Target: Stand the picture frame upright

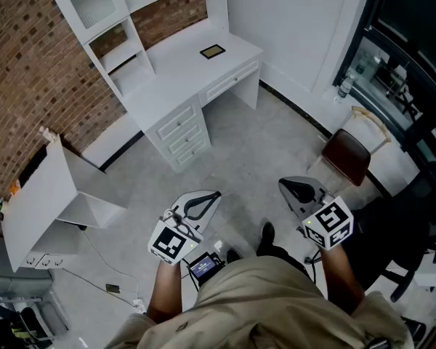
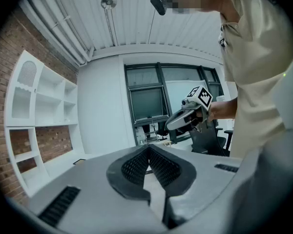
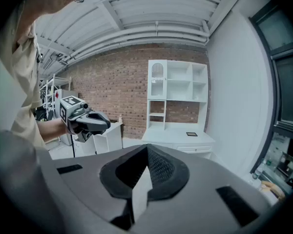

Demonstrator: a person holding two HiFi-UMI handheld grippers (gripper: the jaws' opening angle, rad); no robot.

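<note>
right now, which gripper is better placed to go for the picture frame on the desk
Right, marginally. Both are shut, empty and far from the picture frame lying flat on the desk, but the right gripper faces it; the left gripper points towards the windows.

Staged home-study corner in a studio.
White desk at 12 o'clock, brick wall at 10, chair at 2, grey floor.
</note>
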